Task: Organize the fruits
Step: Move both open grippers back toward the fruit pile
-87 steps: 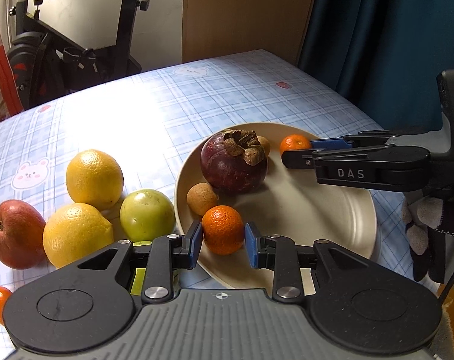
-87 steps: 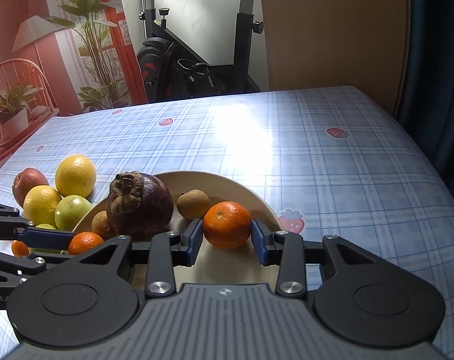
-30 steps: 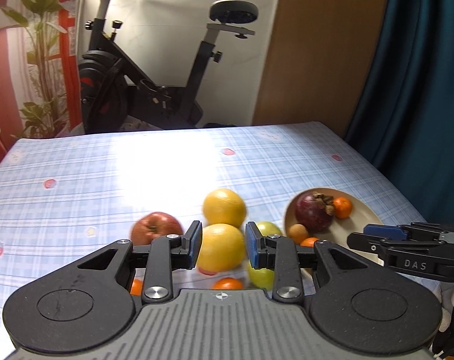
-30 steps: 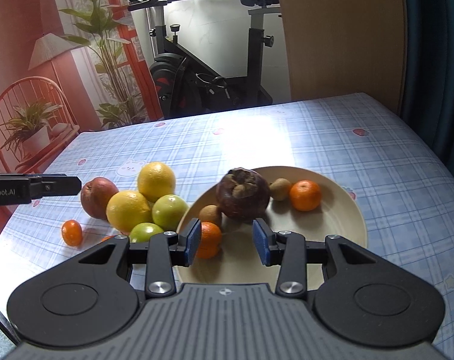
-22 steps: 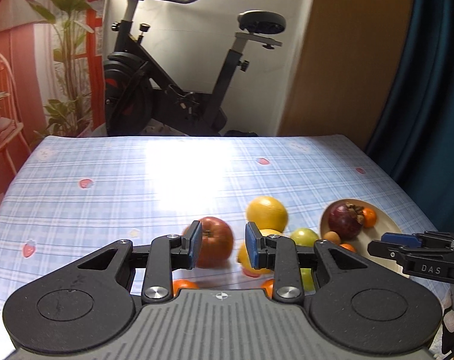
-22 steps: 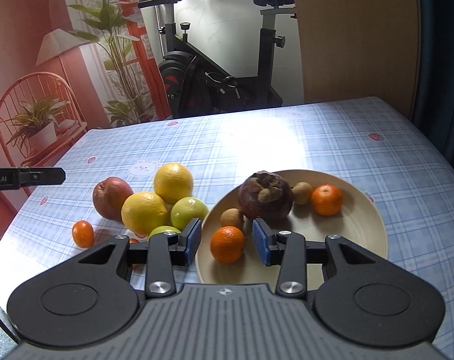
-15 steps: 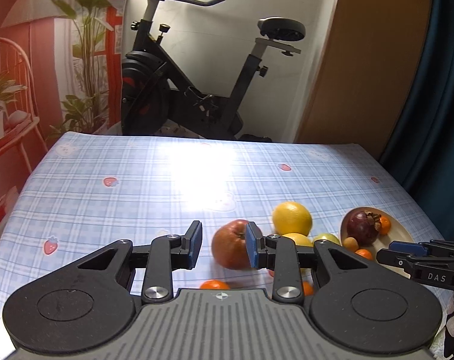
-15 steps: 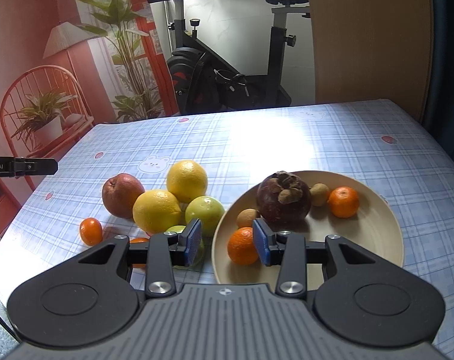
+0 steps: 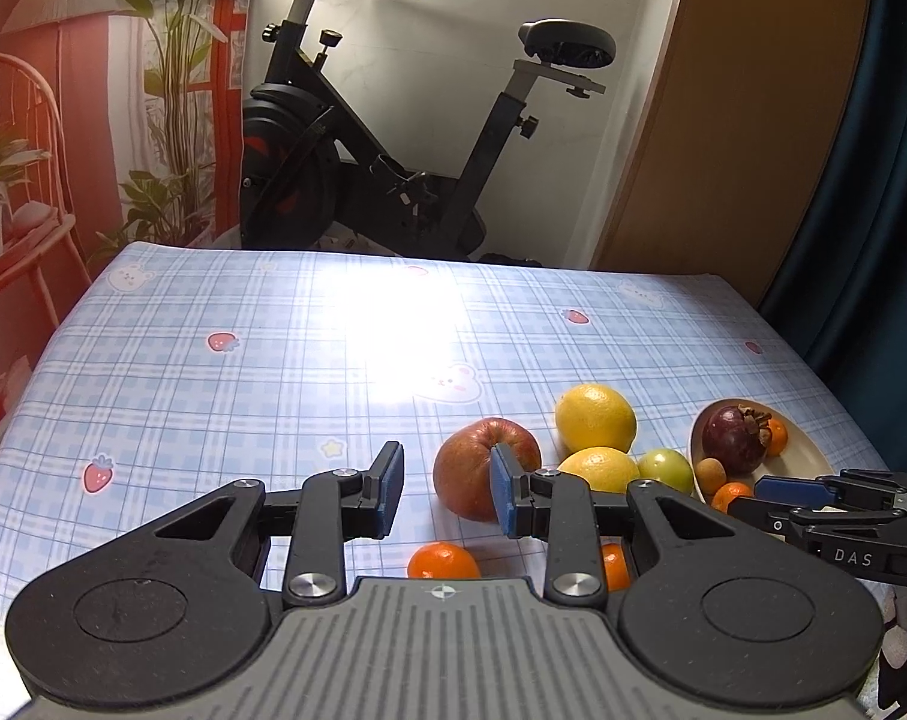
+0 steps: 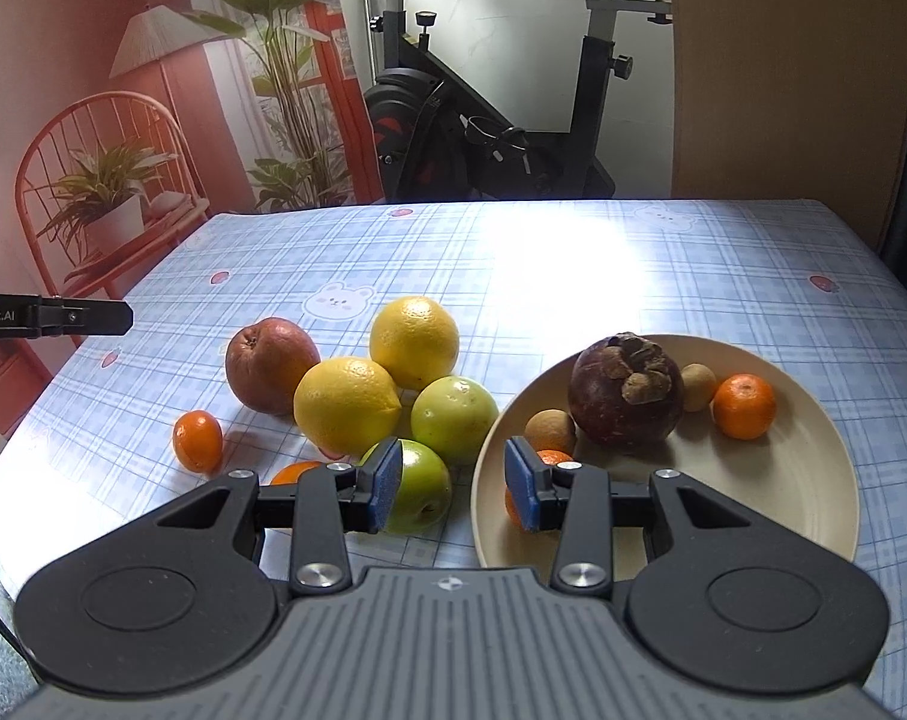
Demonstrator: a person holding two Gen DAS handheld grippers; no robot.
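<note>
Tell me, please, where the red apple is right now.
In the right wrist view, the red apple sits on the tablecloth, leftmost of the loose pile, touching a yellow citrus.

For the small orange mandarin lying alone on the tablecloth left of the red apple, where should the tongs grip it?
Grip the small orange mandarin across its widest middle, coming from above. It is round, and only its right side is near the red apple, so the open left tongs have room.

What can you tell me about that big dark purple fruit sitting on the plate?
The dark purple fruit, apparently a mangosteen, is round and glossy with a dried brown calyx on top, tilted toward the camera. It rests on the beige plate, the largest thing there. A small brown fruit sits against its left side, another at its right. No gripper touches it.
</note>
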